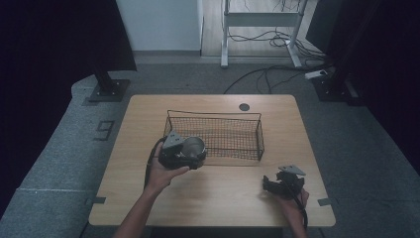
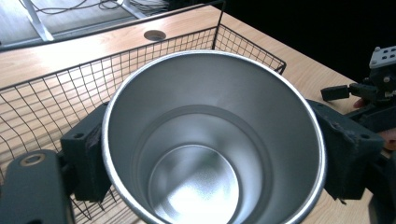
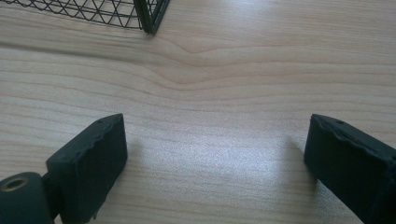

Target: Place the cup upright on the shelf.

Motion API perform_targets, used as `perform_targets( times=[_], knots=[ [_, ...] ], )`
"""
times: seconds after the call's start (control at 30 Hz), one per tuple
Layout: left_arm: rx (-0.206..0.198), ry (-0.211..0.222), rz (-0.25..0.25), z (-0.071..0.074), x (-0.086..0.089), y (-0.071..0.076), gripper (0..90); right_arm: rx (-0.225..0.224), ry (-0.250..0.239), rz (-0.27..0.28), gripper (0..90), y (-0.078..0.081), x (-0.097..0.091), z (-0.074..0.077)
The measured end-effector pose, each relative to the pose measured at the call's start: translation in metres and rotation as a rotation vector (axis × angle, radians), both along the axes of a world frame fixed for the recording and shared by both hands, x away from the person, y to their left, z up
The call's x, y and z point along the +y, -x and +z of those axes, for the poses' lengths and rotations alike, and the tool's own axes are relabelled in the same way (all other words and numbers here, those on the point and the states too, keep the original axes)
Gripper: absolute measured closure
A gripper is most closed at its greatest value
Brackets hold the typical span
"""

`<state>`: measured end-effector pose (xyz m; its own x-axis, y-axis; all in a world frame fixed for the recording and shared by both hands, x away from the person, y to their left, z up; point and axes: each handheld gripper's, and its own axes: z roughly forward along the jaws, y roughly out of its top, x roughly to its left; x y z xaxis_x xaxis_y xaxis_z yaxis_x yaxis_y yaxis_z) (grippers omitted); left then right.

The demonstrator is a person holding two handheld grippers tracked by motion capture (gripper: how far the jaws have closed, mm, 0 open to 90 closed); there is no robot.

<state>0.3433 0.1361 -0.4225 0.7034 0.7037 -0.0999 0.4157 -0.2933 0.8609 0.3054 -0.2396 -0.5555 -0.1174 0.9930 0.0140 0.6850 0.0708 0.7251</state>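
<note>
A shiny steel cup point(image 1: 194, 145) hangs at the near left corner of the black wire basket point(image 1: 213, 115), and my left gripper point(image 1: 189, 154) is shut on it. In the left gripper view the empty cup point(image 2: 205, 140) opens towards the camera, with a black pad point(image 2: 86, 158) pressed on each side of its wall. The basket mesh point(image 2: 56, 93) lies behind and below it. My right gripper point(image 1: 273, 184) rests low on the table at the near right, open. Between its wide-apart jaws point(image 3: 215, 158) there is only bare wood.
The wooden table point(image 1: 223, 198) has a round cable hole point(image 1: 244, 106) behind the basket. A basket corner point(image 3: 149, 16) is ahead of the right gripper. The right gripper point(image 2: 373, 93) also appears in the left gripper view. Stands and cables are on the floor beyond.
</note>
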Motion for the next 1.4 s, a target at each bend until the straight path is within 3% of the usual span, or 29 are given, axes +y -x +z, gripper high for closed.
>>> perform_targets(
  times=[1.4],
  knots=[
    [0.018, 0.022, 0.004, 0.014, -0.001, -0.035, 14.5, -0.001, 0.001, -0.007, 6.0, -0.001, -0.001, 0.0]
  ],
)
